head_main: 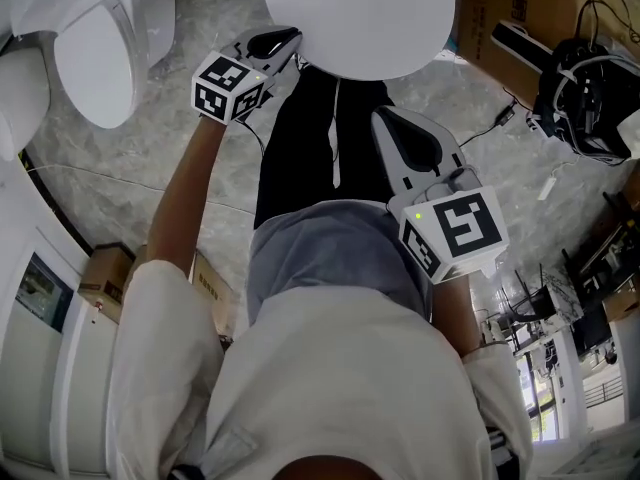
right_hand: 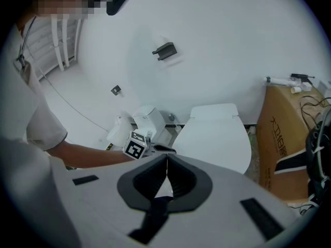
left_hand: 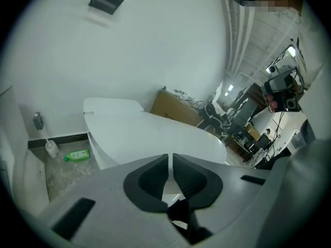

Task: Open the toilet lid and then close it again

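1. The toilet lid (head_main: 360, 13) lay shut and flat on the bowl. Its long axis ran away from the person toward the wall, with the rounded front end nearest the person and the hinge end at the tank.
2. The left claw (head_main: 288, 40) was the nearer one. Its tips were at the lid's front-left rim and pointed forward and down. No view settled whether they touched the rim.
3. In the left gripper view the left claw (left_hand: 170, 157) was narrow, with only a thin slit between the pads and nothing in it. The lid (left_hand: 155, 133) lay just ahead and below.
4. The right claw (head_main: 382, 118) hung short of the lid's front edge, over the person's legs and clearly apart from it. In the right gripper view the right claw (right_hand: 166, 161) had its pads together at the tips and held nothing.
5. Judgement: the lift likely fell to the left claw, which would hook under the front rim and swing the lid up about the far hinge.
6. Surroundings:
   - A second toilet (head_main: 90, 48) stood to the left, well apart.
   - A cardboard box (head_main: 510, 8) stood just beside the lid on the right.
   - Black gear with cables (head_main: 580, 98) lay on the floor further right.
   - A green bottle (left_hand: 77, 155) lay on the floor by the wall.
7. Nothing stood between the left claw and the rim. The box sat close on the right side, but the lid's upward swing looked free.
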A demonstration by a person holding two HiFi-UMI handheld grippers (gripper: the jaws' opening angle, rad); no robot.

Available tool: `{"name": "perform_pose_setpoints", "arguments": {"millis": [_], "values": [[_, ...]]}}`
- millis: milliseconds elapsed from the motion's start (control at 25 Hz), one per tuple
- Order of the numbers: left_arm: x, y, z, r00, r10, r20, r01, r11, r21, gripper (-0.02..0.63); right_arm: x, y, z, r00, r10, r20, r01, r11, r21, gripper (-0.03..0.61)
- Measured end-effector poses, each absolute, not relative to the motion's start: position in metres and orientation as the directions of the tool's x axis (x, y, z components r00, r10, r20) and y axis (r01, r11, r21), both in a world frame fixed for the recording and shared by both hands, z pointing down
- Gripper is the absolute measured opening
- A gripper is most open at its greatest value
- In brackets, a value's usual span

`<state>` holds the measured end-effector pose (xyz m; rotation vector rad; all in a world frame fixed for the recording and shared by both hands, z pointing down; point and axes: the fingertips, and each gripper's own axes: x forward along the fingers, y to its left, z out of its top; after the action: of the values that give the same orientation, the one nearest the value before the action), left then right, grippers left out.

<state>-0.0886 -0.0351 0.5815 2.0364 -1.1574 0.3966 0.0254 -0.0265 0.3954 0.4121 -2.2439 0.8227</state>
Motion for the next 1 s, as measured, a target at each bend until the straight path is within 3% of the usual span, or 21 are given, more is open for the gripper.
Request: {"name": "perform_pose_setpoints", "arguments": {"millis": [1000], "values": [[-0.073, -0.013, 0.676, 0.467, -0.556, 0.688, -0.880, -0.215, 0.424, 0.018, 0.050, -0.026, 0.455, -0.670, 0.016, 0.742, -0.506, 0.722, -0.472, 0.011]]}}
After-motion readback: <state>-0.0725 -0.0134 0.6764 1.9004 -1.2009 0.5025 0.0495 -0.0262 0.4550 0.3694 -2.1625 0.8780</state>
